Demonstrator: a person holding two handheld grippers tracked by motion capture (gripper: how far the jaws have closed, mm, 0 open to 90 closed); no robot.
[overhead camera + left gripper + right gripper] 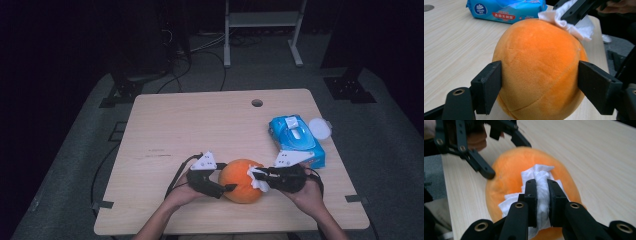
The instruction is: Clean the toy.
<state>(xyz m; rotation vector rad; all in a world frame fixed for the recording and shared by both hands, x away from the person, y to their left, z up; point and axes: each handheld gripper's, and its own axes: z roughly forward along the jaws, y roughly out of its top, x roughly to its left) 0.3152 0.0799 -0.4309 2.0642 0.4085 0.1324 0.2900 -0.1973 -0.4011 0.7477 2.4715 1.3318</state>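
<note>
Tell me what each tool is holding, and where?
The left tool clamps the orange plush ball by its two sides. The right tool pinches a white wipe by its bunched middle, resting it on the ball's top.

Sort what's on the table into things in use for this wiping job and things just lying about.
In use:
orange plush ball, clamped by left gripper
white wipe, pinched in right gripper against the ball

Lying about:
blue wipes pack
white round lid

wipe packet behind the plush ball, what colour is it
Bright blue plastic wipe packet, with a red label band and white print; clearest in the left gripper view.
</note>
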